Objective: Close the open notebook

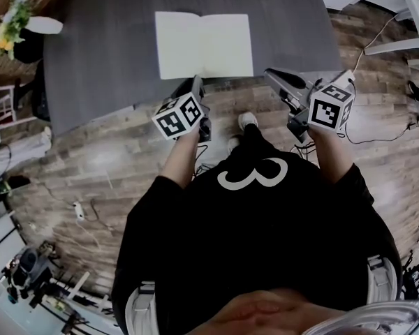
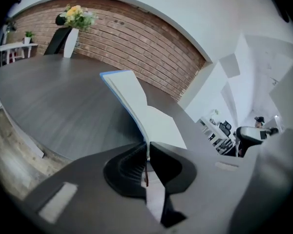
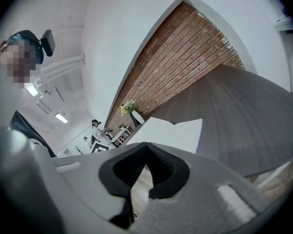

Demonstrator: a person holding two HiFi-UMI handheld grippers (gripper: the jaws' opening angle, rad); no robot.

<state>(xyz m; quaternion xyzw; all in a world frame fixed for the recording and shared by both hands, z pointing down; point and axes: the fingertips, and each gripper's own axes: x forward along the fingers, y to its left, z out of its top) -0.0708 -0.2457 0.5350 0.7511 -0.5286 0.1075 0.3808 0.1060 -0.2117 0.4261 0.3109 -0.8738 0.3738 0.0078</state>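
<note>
Left gripper (image 1: 197,82) first: I hold its jaws pressed together with nothing between them, at the near edge of the grey table (image 1: 98,54), likely so the closed tip can slip under a cover. Just beyond lies the open notebook (image 1: 204,45), flat, blank pages up. My right gripper (image 1: 271,73), likewise clenched and empty, hovers off its right corner.
</note>
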